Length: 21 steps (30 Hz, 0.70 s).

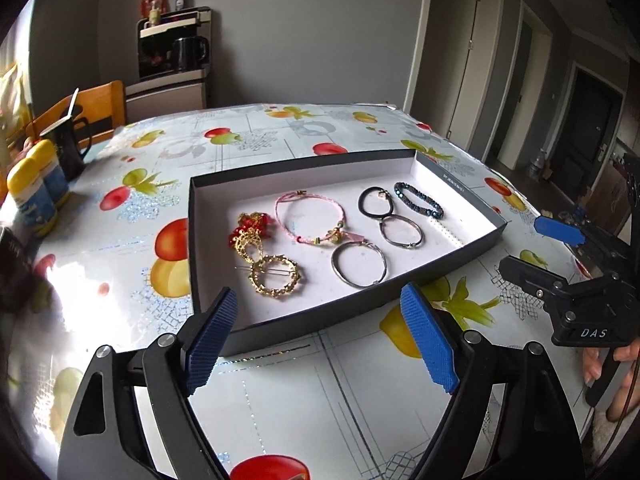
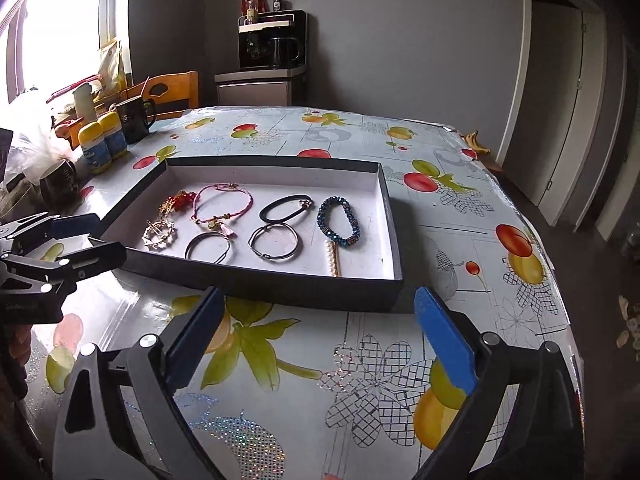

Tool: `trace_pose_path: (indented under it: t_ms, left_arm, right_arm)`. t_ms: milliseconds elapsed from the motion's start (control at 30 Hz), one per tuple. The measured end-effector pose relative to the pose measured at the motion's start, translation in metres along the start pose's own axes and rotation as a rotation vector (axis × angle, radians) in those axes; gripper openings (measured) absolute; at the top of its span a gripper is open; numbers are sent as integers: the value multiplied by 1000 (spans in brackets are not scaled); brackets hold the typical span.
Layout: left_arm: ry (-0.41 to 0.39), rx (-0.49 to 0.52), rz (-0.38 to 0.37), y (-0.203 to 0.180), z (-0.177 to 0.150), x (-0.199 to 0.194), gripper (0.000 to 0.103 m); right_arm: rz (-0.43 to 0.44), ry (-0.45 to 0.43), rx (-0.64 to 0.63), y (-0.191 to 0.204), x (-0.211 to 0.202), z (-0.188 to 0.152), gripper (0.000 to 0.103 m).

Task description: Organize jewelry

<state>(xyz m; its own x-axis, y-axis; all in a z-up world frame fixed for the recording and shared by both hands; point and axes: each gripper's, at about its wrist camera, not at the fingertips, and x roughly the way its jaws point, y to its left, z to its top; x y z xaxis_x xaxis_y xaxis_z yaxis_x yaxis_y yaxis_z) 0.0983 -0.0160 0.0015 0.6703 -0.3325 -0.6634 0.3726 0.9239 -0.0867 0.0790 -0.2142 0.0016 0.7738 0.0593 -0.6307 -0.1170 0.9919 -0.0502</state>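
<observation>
A shallow black box (image 1: pixel 460 190) (image 2: pixel 394 236) with a white floor holds the jewelry in rows: a red and gold piece (image 1: pixel 250 232), a gold round brooch (image 1: pixel 276 276) (image 2: pixel 160 234), a pink cord bracelet (image 1: pixel 310 216) (image 2: pixel 222 202), two silver bangles (image 1: pixel 360 264) (image 1: pixel 401 232), a black band (image 1: pixel 376 202) (image 2: pixel 286 206), a blue beaded bracelet (image 1: pixel 420 200) (image 2: pixel 338 222) and a pearl strip (image 2: pixel 334 256). My left gripper (image 1: pixel 322 338) is open and empty before the box's near edge. My right gripper (image 2: pixel 320 346) is open and empty, also short of the box.
The table (image 2: pixel 360 360) has a glossy fruit-print cloth. Yellow-capped bottles (image 2: pixel 102 142) and a black mug (image 2: pixel 134 118) stand at its far left, with a wooden chair (image 2: pixel 172 90) behind. Each gripper shows in the other's view (image 1: pixel 560 276) (image 2: pixel 60 240).
</observation>
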Motion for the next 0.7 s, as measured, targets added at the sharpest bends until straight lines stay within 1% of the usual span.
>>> trace_pose_path:
  t_ms: [100, 200, 367, 433, 533, 633, 700]
  left_arm:
    - [-8, 6, 10, -5, -3, 4, 89]
    - [-41, 23, 27, -10, -6, 3, 93]
    - [-118, 52, 71, -15, -7, -5, 95]
    - [-126, 67, 86, -17, -8, -4, 95]
    - [-139, 58, 85, -14, -9, -7, 95]
    - [-178, 57, 129, -12, -9, -11, 95]
    - [-180, 55, 134, -11, -8, -11, 96]
  right_arm:
    - [-16, -18, -4, -3, 2, -4, 97]
    - [-17, -26, 1, -4, 5, -7, 97]
    - [-12, -52, 5, -4, 3, -6, 97]
    - [-17, -68, 0, -2, 2, -5, 97]
    - [4, -92, 7, -2, 0, -4, 97]
    - [-3, -101, 1, 0, -1, -3, 97]
    - [-10, -106, -11, 3, -2, -3, 97]
